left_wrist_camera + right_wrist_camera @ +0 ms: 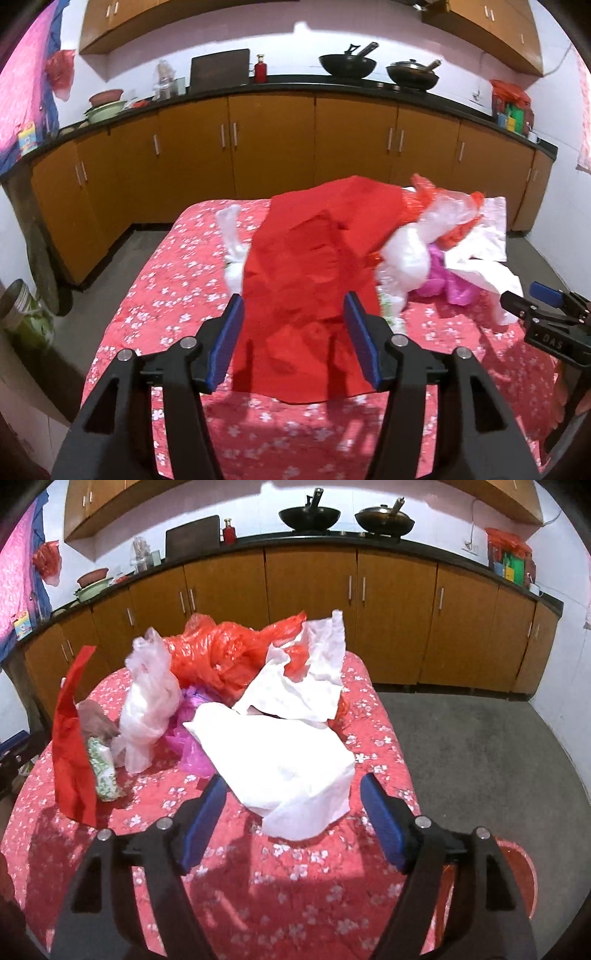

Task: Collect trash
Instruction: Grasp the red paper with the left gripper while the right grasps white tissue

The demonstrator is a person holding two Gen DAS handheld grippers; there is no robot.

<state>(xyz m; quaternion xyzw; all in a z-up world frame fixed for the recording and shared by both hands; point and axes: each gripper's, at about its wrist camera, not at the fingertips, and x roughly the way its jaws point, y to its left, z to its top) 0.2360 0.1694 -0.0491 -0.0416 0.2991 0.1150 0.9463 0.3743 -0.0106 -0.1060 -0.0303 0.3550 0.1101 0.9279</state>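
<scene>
Above red sheet [306,280], spread left hand-held gripper [293,314]

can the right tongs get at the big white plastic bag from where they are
Probably yes: the right tongs are open, the crumpled white plastic bag lies straight ahead between them, nothing in front.

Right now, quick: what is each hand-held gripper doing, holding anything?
Left hand-held gripper: open, red sheet between its fingers, not clamped.
Right hand-held gripper: open, white bag just ahead, holding nothing.

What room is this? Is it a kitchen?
Most likely a home kitchen: two black woks sit on a dark countertop above wooden cabinets. A table with a red flowery cloth holds the trash.
</scene>
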